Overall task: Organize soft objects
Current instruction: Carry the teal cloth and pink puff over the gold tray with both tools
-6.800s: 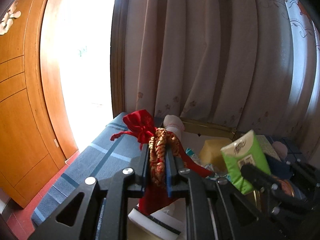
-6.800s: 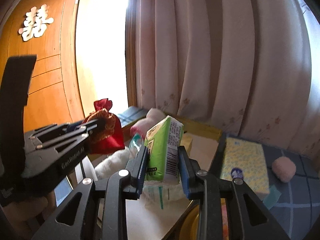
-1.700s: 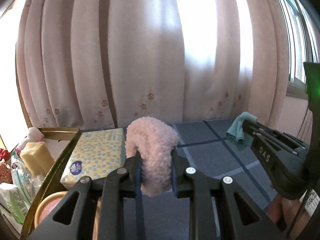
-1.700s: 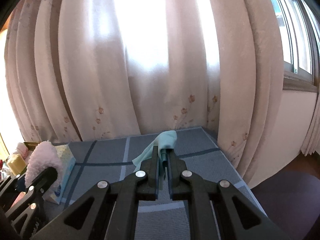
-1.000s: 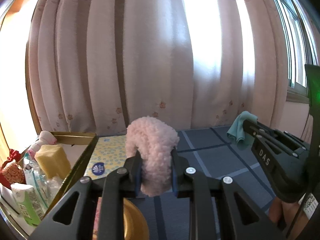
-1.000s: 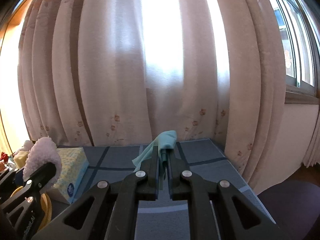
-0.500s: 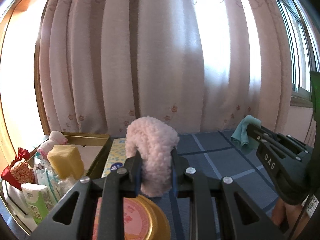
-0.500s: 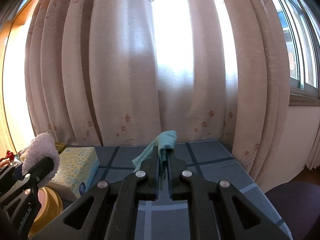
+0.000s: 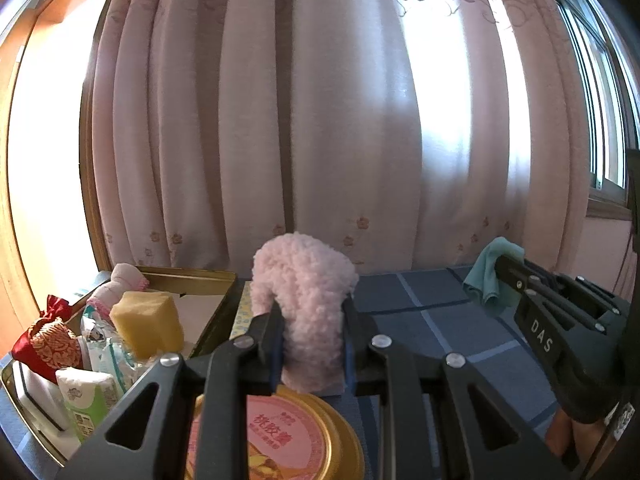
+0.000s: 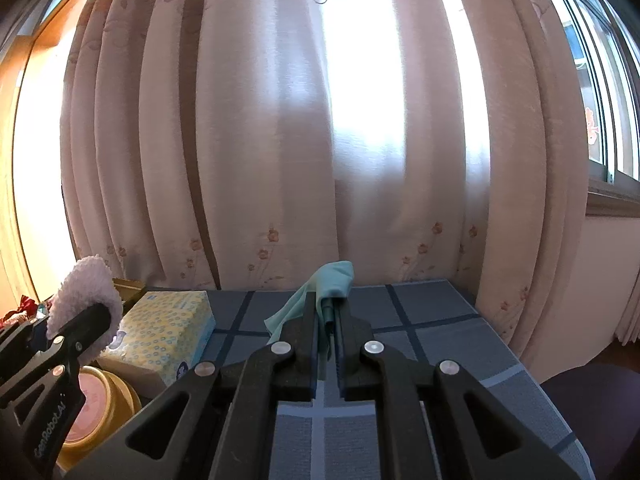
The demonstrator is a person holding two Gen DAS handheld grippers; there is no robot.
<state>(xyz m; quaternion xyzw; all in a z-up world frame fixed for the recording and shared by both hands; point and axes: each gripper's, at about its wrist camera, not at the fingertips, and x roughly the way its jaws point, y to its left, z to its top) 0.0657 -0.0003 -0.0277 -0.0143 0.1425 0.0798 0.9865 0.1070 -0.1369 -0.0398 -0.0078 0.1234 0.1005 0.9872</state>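
My left gripper (image 9: 310, 314) is shut on a fluffy pink pad (image 9: 306, 296), held up above the blue checked table (image 9: 432, 320). The same pink pad (image 10: 86, 292) shows at the left of the right wrist view, in the left gripper (image 10: 86, 322). My right gripper (image 10: 329, 312) is shut on a thin teal cloth (image 10: 332, 280) that sticks up between its jaws; the teal cloth (image 9: 490, 276) and right gripper (image 9: 504, 266) also show at the right of the left wrist view. A gold tray (image 9: 192, 280) at the left holds a yellow sponge (image 9: 146, 322), a red pouch (image 9: 44, 342) and tissue packs (image 9: 86, 400).
A yellow patterned tissue box (image 10: 164, 336) lies beside the tray. A round gold tin with a pink lid (image 9: 280, 436) stands right under the left gripper. Pale curtains (image 10: 320, 140) hang behind the table; a window (image 10: 608, 100) is at the right. A hand (image 9: 572, 436) holds the right gripper.
Both views have tilted upward, so more curtain shows. The tray and the gold tin have come further into the left wrist view. Both grips are unchanged.
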